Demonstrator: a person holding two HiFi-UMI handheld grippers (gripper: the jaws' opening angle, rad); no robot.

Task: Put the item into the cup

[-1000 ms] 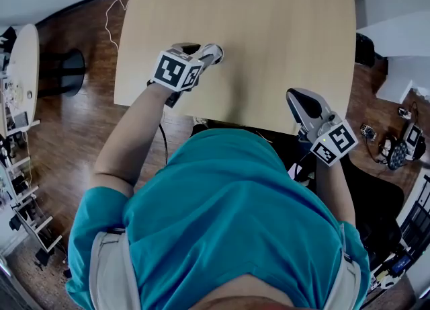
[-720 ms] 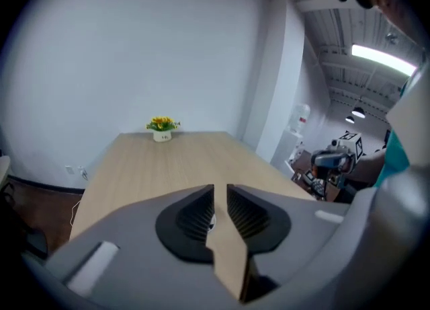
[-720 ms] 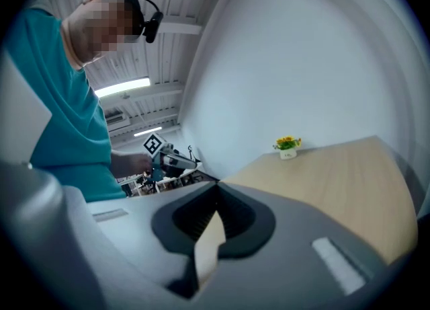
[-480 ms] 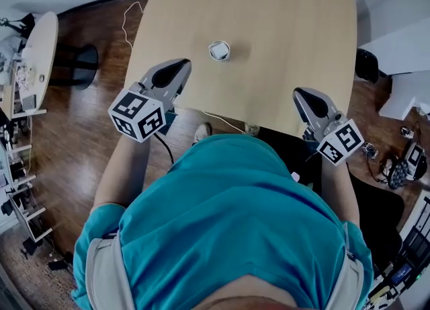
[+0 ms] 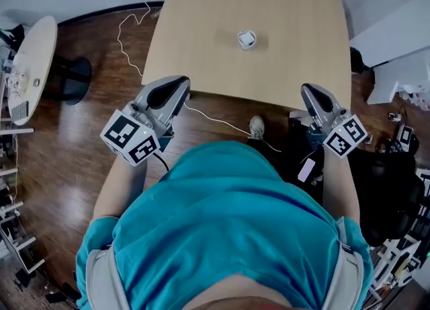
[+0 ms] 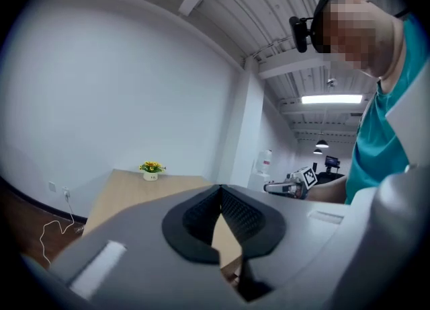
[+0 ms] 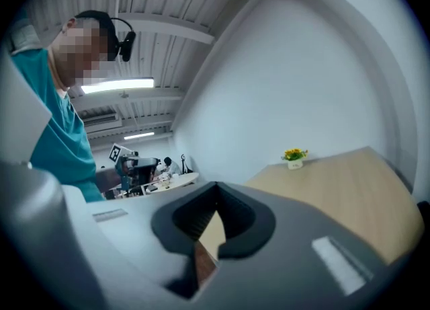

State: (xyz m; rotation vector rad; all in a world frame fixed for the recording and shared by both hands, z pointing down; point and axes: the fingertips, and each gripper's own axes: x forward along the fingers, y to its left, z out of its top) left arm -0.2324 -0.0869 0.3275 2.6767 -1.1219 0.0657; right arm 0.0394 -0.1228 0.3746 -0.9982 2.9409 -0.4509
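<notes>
Left gripper (image 5: 173,90) and right gripper (image 5: 314,95) clenched, empty, just off the near edge of the surface (image 5: 201,46).
The cup (image 5: 246,40) with yellow flowers (image 6: 152,165) stands alone on this pale wood surface; around it dark wood floor (image 5: 87,120), a white cable (image 5: 127,19), white walls (image 6: 101,100).

**Bare tabletop around a lone cup**
The cup (image 5: 246,40) stands mid-table (image 5: 201,33) (yellow flowers (image 6: 152,165) rise from it), open wood on every side; left gripper (image 5: 180,85) and right gripper (image 5: 311,91) hang at the near edge, well apart from it.
</notes>
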